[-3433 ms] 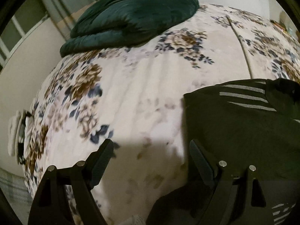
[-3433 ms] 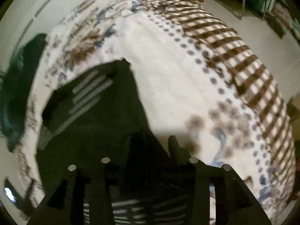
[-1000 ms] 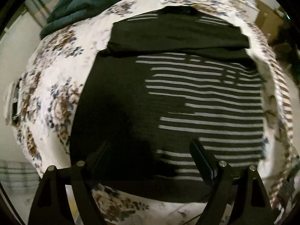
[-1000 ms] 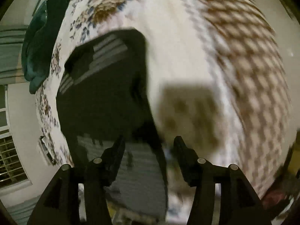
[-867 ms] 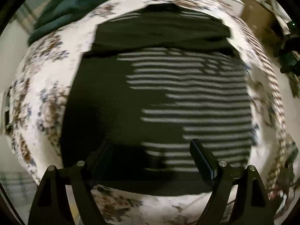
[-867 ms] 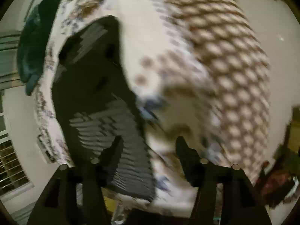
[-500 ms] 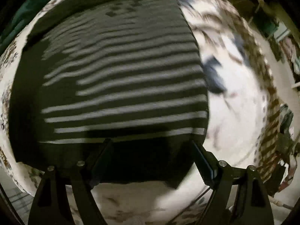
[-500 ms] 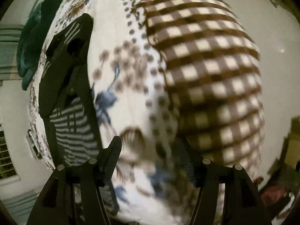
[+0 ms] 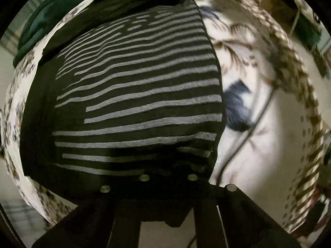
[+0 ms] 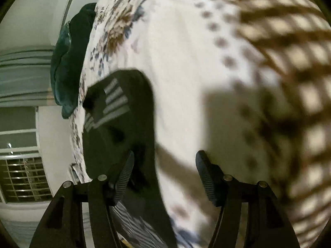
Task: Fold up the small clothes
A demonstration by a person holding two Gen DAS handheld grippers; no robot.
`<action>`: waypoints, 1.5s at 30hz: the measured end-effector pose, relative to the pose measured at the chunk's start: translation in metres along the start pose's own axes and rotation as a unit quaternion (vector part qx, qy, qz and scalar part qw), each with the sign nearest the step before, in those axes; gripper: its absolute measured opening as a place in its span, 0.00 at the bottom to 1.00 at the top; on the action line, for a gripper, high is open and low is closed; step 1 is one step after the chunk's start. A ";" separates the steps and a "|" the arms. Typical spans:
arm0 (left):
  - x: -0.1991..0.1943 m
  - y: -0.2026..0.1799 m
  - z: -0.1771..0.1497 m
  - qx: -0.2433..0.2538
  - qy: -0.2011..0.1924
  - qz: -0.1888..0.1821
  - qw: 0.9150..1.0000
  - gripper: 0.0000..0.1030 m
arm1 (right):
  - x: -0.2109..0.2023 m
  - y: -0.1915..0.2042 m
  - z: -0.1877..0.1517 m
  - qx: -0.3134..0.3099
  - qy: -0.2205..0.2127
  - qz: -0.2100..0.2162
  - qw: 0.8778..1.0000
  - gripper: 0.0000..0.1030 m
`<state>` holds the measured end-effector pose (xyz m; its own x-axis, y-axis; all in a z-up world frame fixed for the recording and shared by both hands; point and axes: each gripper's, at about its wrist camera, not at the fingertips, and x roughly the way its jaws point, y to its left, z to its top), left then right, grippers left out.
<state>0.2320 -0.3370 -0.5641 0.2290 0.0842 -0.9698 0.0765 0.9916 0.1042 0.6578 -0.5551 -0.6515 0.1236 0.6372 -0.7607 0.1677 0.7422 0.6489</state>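
Observation:
A black shirt with grey stripes (image 9: 134,95) lies flat on the floral bed sheet (image 9: 264,155), its far part folded over. My left gripper (image 9: 168,174) points steeply down at the shirt's near hem, close to its right corner. Its jaws are closing tight and it is shut on the hem; dark cloth hides the fingertips. In the right wrist view the same shirt (image 10: 118,124) fills the lower left. My right gripper (image 10: 165,165) is open just over the shirt's edge. The cloth edge runs between the fingers beside the left pad (image 10: 126,171), and the pads do not press it.
A dark green bundle (image 9: 51,16) lies at the far end of the bed (image 10: 68,62). The sheet's brown checked border (image 10: 289,41) marks the bed's side. A thin dark cord (image 9: 248,132) crosses the sheet right of the shirt. A barred window (image 10: 22,175) is at left.
My left gripper dropped to the shirt's near hem and went from wide open to shut on it. My right gripper swung from the checked border back to the shirt's edge.

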 end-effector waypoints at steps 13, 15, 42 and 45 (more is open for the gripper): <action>-0.071 0.073 0.008 -0.084 -0.052 -0.027 0.995 0.03 | 0.051 0.083 0.045 -0.029 0.007 -0.110 0.994 0.09; -0.081 0.095 0.014 -0.103 -0.064 -0.036 0.992 0.03 | 0.042 0.105 0.042 -0.047 0.004 -0.123 0.991 0.09; -0.016 0.439 -0.072 -0.420 -0.013 -0.115 0.900 0.04 | 0.310 0.450 -0.029 -0.150 0.052 -0.214 0.964 0.15; -0.005 0.474 -0.093 -0.449 0.003 -0.113 0.886 0.05 | 0.324 0.448 -0.038 -0.143 0.070 -0.207 0.965 0.33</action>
<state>0.1767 0.1413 -0.5301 0.3002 -0.1290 -0.9451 -0.6846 0.6608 -0.3076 0.7361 -0.0082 -0.6073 -0.0321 0.2812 -0.9591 -0.1053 0.9533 0.2830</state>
